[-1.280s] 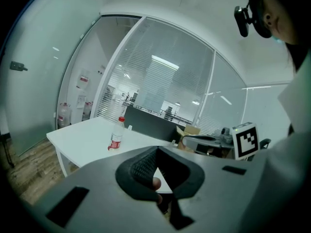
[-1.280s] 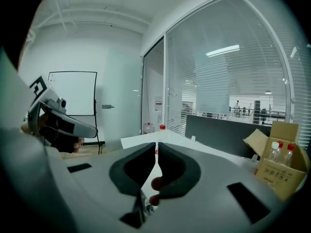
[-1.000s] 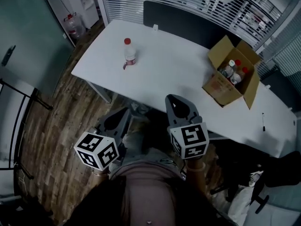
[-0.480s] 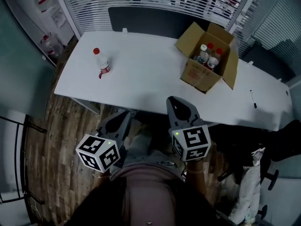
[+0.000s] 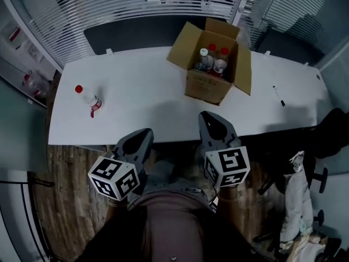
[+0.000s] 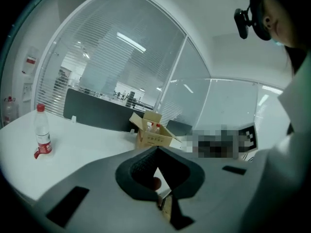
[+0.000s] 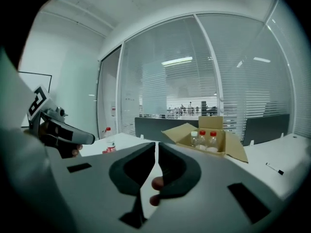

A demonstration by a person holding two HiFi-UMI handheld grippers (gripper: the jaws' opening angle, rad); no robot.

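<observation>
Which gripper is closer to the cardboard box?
Right. The right gripper is just short of the cardboard box, on its near side; the left gripper hangs farther off, to its left.

I get cool, dimmish light from a ceiling strip; centres sharp, edges fisheye-bent, corners black, a soft shadow on the table.

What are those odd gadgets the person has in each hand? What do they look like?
Each is a grey, wedge-shaped handheld tool. The left claw and the right claw each have two broad grey jaws, lined on the inside with black ribbed padding shaped around a hollow. At the back of each tool sits a white cube printed with black square markers.
</observation>
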